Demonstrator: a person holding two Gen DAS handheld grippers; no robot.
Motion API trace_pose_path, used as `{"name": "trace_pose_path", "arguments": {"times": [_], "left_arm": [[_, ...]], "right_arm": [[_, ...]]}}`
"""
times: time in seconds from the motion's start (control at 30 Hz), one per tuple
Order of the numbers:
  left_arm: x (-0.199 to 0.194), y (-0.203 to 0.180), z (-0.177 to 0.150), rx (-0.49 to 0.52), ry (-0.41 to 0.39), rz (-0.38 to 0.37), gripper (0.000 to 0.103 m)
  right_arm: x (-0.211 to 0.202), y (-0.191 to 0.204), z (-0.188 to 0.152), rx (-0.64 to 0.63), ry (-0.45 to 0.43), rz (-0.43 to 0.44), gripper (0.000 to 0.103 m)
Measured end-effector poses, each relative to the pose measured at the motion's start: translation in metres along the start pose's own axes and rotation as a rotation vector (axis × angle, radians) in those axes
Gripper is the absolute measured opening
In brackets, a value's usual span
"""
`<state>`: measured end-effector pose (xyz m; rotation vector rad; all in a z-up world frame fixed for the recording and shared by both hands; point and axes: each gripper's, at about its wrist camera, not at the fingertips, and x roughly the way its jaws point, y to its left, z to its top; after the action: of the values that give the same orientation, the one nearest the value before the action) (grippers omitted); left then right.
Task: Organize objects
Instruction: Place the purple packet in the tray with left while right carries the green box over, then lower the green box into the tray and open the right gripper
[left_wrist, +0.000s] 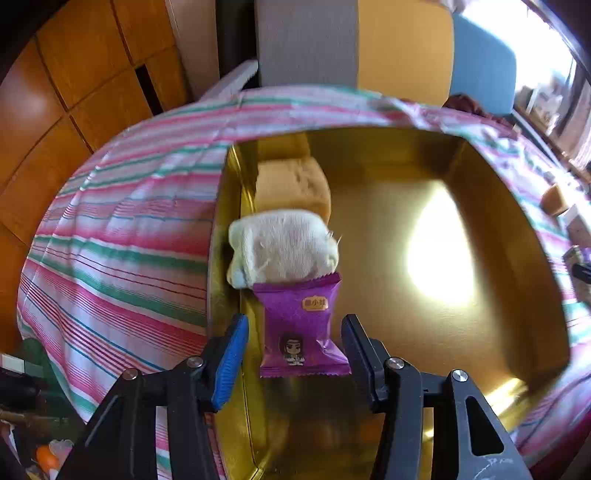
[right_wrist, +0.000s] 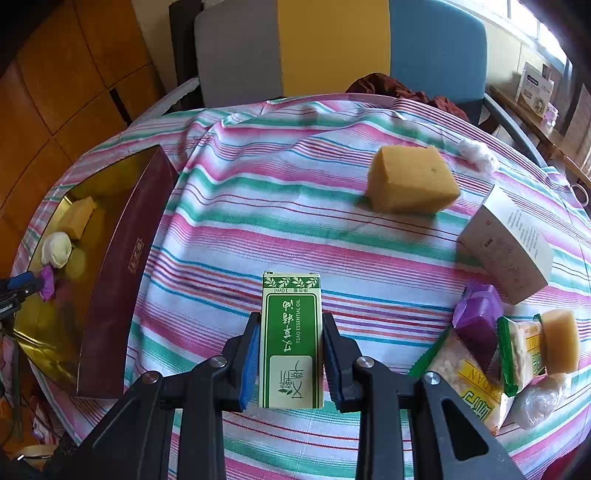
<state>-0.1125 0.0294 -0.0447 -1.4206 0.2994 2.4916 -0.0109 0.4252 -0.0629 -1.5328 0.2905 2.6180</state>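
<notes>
In the left wrist view a purple snack packet (left_wrist: 301, 328) lies flat on the floor of a gold-lined box (left_wrist: 480, 221), against a rolled white sock (left_wrist: 284, 251) and a yellow sponge (left_wrist: 291, 188) by the box's left wall. My left gripper (left_wrist: 295, 321) hangs over the packet, open, with a gap on each side of it. My right gripper (right_wrist: 291, 317) is shut on a green essential oil carton (right_wrist: 291, 339) above the striped tablecloth (right_wrist: 295, 221).
The box's maroon wall (right_wrist: 122, 266) stands at the left of the table. A large yellow sponge (right_wrist: 412, 181), a cotton ball (right_wrist: 478, 155), a white carton (right_wrist: 509, 247), a purple packet (right_wrist: 476, 314) and several snack packs (right_wrist: 517, 354) lie to the right. A chair (right_wrist: 332, 48) stands behind.
</notes>
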Motion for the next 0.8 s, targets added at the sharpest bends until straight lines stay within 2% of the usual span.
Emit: {"name": "trace_pose_path", "arguments": {"times": [0.17, 0.3, 0.43, 0.53, 0.63, 0.8], "left_arm": [[-0.038, 0.026, -0.005, -0.073, -0.107, -0.026, 0.058], [-0.061, 0.057, -0.02, -0.177, -0.167, -0.023, 0.061], [-0.074, 0.073, -0.038, -0.238, -0.198, -0.024, 0.061], [-0.078, 0.079, -0.048, -0.264, -0.209, -0.035, 0.061], [-0.081, 0.086, -0.055, -0.288, -0.214, -0.048, 0.061], [-0.081, 0.1, -0.065, -0.325, -0.213, -0.06, 0.061]], "right_arm": [[-0.026, 0.002, 0.006, 0.03, -0.063, 0.023, 0.03], [-0.054, 0.034, 0.014, -0.026, -0.109, 0.09, 0.03], [-0.067, 0.104, 0.022, -0.188, -0.113, 0.215, 0.03], [-0.061, 0.168, 0.021, -0.334, -0.083, 0.292, 0.03], [-0.043, 0.229, 0.016, -0.456, -0.042, 0.334, 0.03], [-0.004, 0.303, 0.007, -0.56, 0.058, 0.37, 0.03]]}}
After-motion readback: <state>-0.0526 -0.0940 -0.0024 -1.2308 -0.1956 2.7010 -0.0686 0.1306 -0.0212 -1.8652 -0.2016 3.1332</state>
